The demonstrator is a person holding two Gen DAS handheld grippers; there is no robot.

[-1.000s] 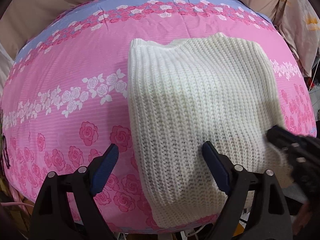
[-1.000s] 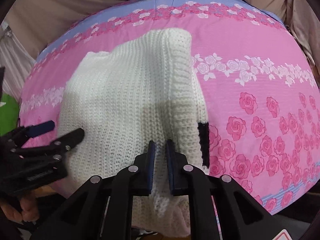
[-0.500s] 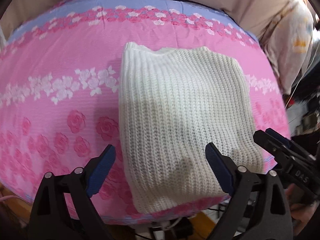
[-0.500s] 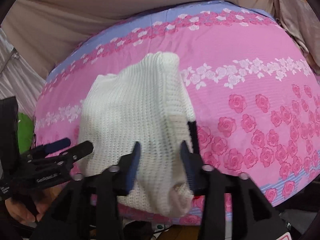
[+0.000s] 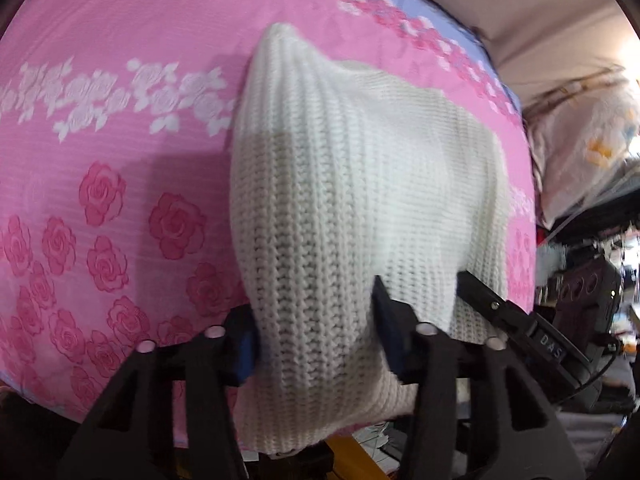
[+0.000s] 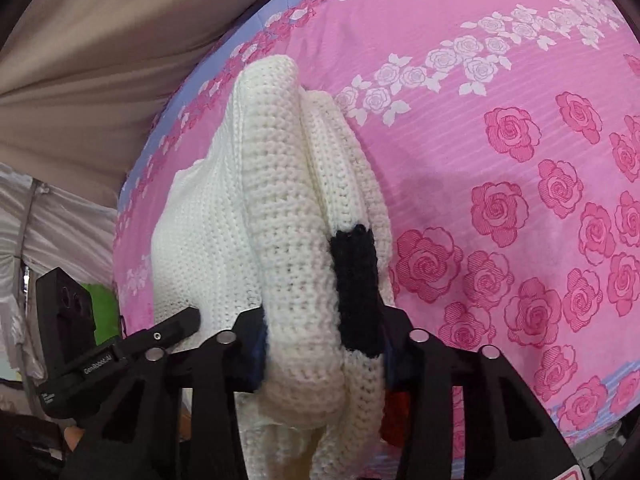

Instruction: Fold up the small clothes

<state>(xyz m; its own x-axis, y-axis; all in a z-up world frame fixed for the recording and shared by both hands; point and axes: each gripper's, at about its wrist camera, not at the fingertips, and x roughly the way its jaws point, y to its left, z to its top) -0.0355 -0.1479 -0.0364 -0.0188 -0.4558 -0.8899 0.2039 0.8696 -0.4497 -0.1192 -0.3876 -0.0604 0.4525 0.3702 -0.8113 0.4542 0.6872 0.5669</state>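
A bed point(image 5: 120, 80) fills both views, covered by a pink sheet point(image 6: 500, 120) printed with deep pink roses, a band of white roses and a lilac strip along the far edge. Beyond that edge hangs plain beige fabric point(image 6: 80, 60), and in the left wrist view a pale floral pillow point(image 5: 592, 160) lies off the bed's right side.

On the sheet near the front edge lies a folded cream knit sweater point(image 5: 352, 200), its near end bunched and lifted while the far end rests on the bed. A black knit patch point(image 6: 356, 292) shows on the sweater's right-hand fold in the right wrist view.

The left tongs point(image 5: 316, 340) have just been closing, and the near left part of the sweater sits between them; the blue pad point(image 5: 244, 352) on the left side presses into the knit, and the fabric bulges over both fingers, so they appear clenched on it, though blur softens the contact. The right tongs point(image 6: 324, 344) have likewise just been closing and squeeze a thick roll of the sweater's right edge, with the black patch against the right-hand finger.

Each tool shows in the other's view: the right one just right of the left tongs, touching the sweater, and the left one low at the left of the right wrist view.
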